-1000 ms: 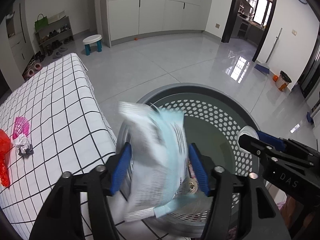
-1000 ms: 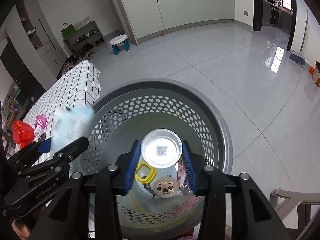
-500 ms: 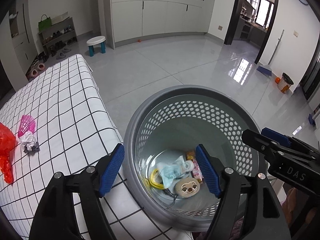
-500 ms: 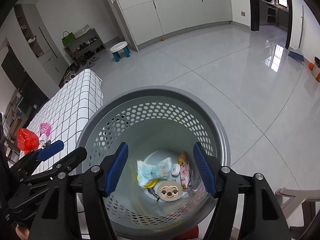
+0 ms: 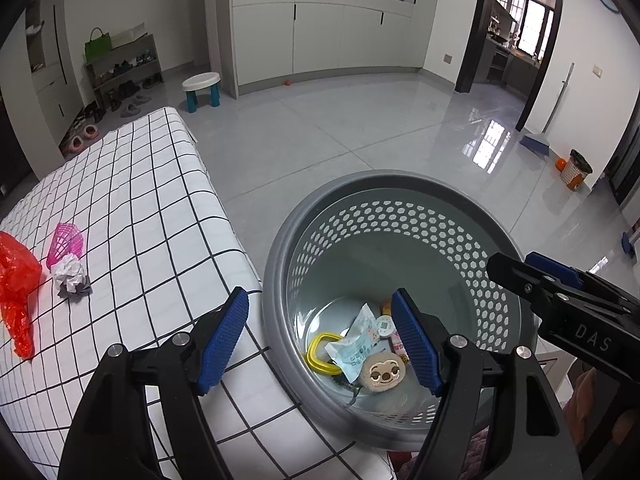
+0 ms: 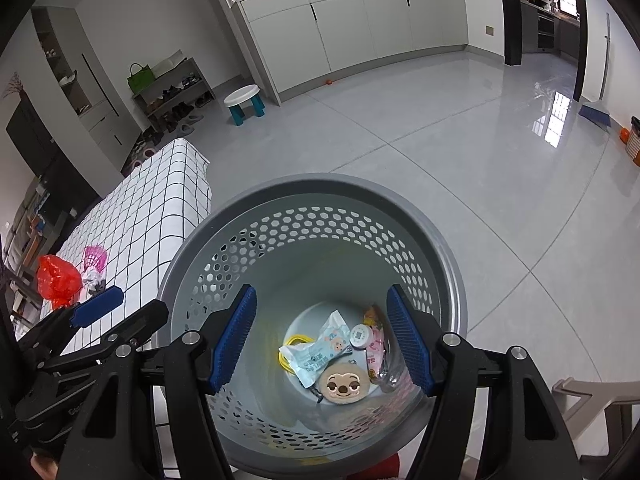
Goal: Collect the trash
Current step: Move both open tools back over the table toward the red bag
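A grey perforated trash basket (image 5: pixel 280 240) (image 6: pixel 448 256) stands beside a table with a checked cloth (image 5: pixel 152 216). Inside lie a blue-white wrapper (image 5: pixel 354 346) (image 6: pixel 316 350), a small round lid (image 6: pixel 360 334), a yellow ring (image 5: pixel 318 352), a sloth-face item (image 5: pixel 382 374) (image 6: pixel 344 386) and a pink packet (image 6: pixel 374 346). My left gripper (image 5: pixel 322 342) is open and empty over the basket's left rim. My right gripper (image 6: pixel 320 342) is open and empty above the basket. On the table lie a red plastic bag (image 5: pixel 16 280) (image 6: pixel 56 280), a pink net cup (image 5: pixel 66 242) and crumpled paper (image 5: pixel 72 276).
The tiled floor (image 5: pixel 320 136) stretches to cabinets (image 5: pixel 320 28) at the back. A small white stool (image 5: pixel 202 90) and a shoe rack (image 5: pixel 120 68) stand far left. A small bin (image 5: pixel 576 168) stands far right. A chair corner (image 6: pixel 592 396) shows at lower right.
My left gripper let go of the blue-white wrapper and my right gripper let go of the round lid. Both now lie in the basket, and both grippers have opened.
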### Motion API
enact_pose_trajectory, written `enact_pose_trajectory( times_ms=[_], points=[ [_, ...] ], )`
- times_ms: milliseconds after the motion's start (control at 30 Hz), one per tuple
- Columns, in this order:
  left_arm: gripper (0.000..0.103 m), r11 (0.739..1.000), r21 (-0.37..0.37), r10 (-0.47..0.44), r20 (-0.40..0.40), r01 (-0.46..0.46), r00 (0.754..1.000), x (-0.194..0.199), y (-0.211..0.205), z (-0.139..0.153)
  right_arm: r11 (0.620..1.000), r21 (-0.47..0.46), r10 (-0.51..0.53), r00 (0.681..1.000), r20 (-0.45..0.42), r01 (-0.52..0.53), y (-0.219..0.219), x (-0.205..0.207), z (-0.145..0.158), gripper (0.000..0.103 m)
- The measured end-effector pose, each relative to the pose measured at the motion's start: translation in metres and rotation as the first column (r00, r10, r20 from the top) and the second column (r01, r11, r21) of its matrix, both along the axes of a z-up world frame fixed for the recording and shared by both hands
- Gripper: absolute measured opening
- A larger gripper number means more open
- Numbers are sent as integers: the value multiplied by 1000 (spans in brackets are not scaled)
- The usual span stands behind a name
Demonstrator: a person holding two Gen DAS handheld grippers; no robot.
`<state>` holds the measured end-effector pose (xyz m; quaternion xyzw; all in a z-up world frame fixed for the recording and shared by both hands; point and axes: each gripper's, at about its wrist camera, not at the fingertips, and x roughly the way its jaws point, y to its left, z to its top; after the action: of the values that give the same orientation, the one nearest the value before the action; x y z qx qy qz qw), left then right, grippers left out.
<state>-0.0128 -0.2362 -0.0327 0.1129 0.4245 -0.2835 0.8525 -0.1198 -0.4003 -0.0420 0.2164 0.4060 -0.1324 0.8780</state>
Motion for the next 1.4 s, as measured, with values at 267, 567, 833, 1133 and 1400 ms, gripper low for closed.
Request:
enact_pose_trajectory(
  times_ms=[267,567,833,1133,1400],
  points=[
    [73,1000,-3,24,8,-24,1000,-4,12,5,1000,-12,25,1000,15,-25,11,1,5,65],
    [73,996,-18,90,25,-89,996,-1,46,14,998,-19,64,997,31,-63,31,9,10,65],
    [73,988,-23,156,41,-155,987,1,85,19,992,-41,118,992,37,-117,63,21,15,65],
    [73,972,-20,235,48,-234,971,6,136,20,984,-62,170,985,28,-168,98,35,17,65],
    [74,962,-8,273,72,-273,959,11,175,24,974,-84,212,977,21,-210,127,45,18,65]
  ],
)
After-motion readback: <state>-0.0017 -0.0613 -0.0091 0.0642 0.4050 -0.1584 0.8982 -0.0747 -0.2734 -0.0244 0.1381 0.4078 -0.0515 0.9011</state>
